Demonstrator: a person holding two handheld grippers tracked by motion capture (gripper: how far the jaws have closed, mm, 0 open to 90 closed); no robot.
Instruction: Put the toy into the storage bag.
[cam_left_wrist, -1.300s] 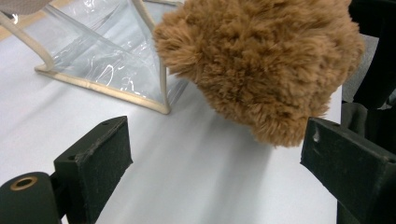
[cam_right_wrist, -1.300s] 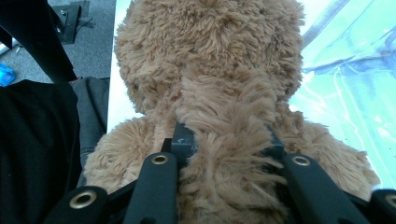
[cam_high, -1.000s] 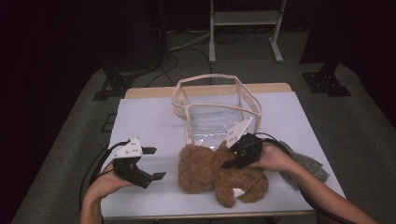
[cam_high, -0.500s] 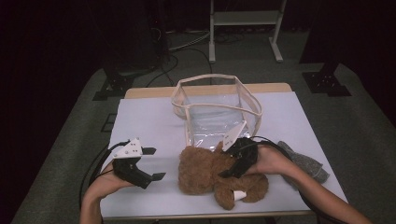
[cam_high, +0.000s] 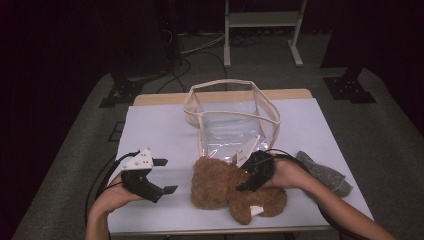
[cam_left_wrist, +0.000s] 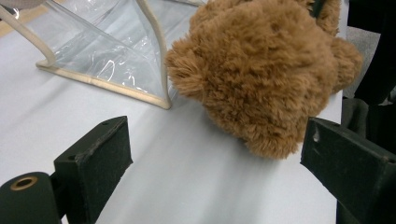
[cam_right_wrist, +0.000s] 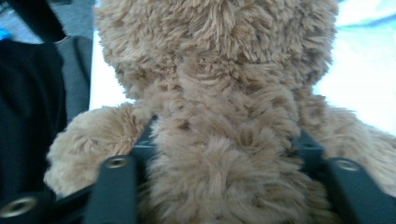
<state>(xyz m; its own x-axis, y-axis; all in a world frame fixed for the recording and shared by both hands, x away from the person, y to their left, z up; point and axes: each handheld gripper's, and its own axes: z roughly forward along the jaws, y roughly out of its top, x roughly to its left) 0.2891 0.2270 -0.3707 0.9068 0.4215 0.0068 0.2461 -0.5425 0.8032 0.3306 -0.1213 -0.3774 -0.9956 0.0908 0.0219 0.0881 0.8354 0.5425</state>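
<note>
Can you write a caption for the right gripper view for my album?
The right gripper has its jaws around the fluffy brown teddy bear.

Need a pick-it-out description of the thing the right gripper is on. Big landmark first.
Start at the white table and find the clear plastic bag with cream trim at its middle. Just in front of it, toward the person, lies a teddy bear, with the right gripper straddling its body. It is the sole brown, fluffy item; the cloth beside it is grey.
</note>
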